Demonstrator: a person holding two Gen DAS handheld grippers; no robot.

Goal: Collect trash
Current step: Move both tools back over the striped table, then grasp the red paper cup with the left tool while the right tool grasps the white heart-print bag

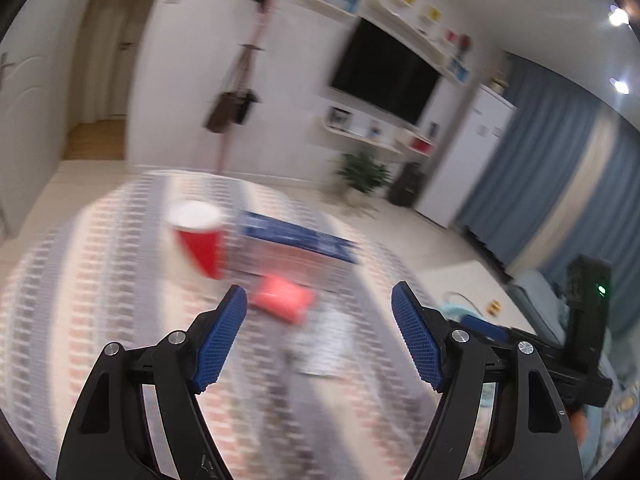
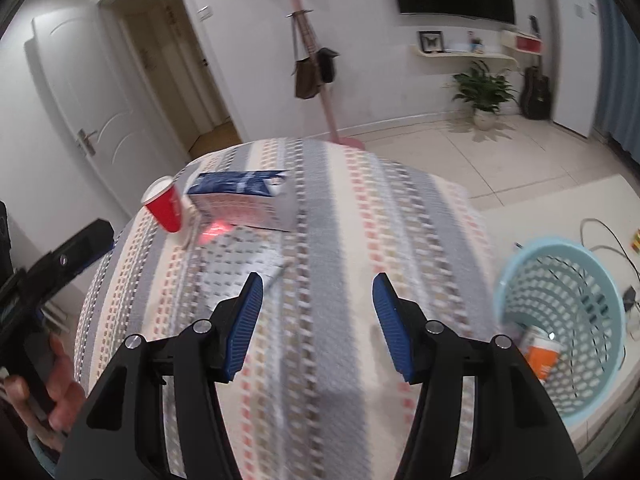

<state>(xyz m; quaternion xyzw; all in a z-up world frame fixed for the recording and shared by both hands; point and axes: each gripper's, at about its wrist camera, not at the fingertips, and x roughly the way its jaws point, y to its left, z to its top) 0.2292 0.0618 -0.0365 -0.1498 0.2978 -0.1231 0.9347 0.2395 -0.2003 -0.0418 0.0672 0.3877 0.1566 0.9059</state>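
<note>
A red paper cup [image 1: 198, 236] [image 2: 164, 206] lies tipped on the patterned tablecloth [image 2: 328, 216], next to a blue and white carton [image 1: 294, 246] [image 2: 244, 198] lying on its side. A red wrapper [image 1: 282, 298] [image 2: 212, 234] and a flat silvery packet [image 1: 320, 344] [image 2: 236, 268] lie in front of them. My left gripper [image 1: 318, 304] is open and empty above the wrapper and packet. My right gripper [image 2: 318, 292] is open and empty over the cloth, right of the packet. A light blue mesh basket [image 2: 560, 320] on the floor at the right holds an orange and white item [image 2: 540, 354].
The table's right edge drops to a tiled floor [image 2: 500, 148]. A pink coat stand [image 2: 316, 60] with bags stands behind the table. A potted plant [image 2: 484, 92], a guitar [image 2: 536, 88] and a white door [image 2: 88, 120] line the walls. Cables [image 2: 612, 240] lie near the basket.
</note>
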